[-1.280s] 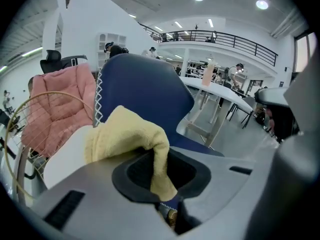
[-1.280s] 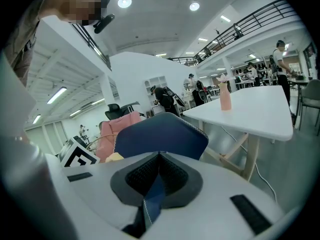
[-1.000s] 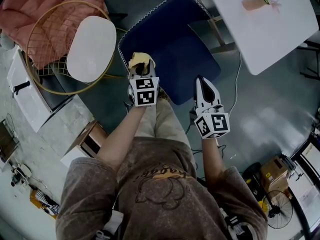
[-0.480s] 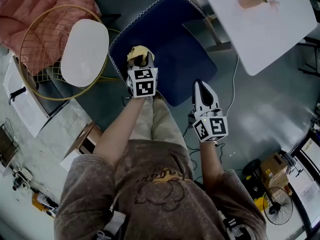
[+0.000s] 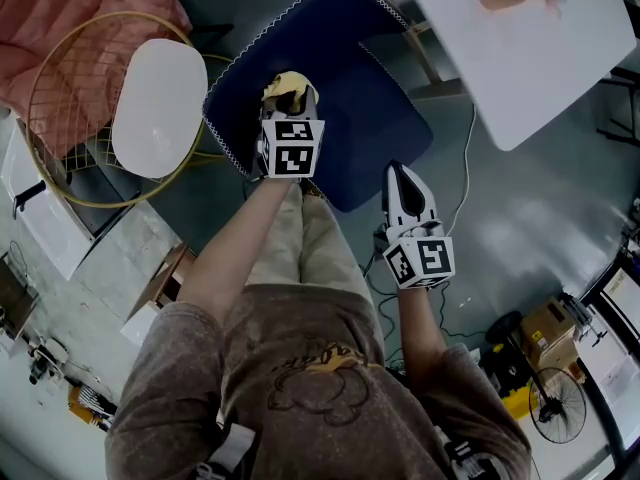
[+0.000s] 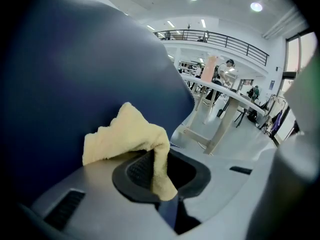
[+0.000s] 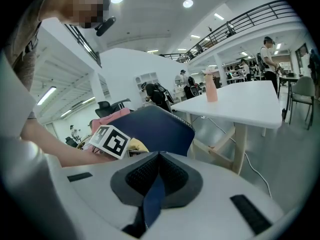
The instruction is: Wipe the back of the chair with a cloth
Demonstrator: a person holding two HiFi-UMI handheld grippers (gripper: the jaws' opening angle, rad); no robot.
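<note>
Pinched in my left gripper, the pale-yellow terry cloth looks fluffy and rough; the dark-blue upholstered chair back is smooth, matt fabric.

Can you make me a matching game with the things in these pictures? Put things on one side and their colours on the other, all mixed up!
Things:
1. cloth
2. chair
3. table
4. bottle

Colours:
A. white
B. yellow
C. pink
D. dark blue

Pairs: 1-B, 2-D, 3-A, 4-C
</note>
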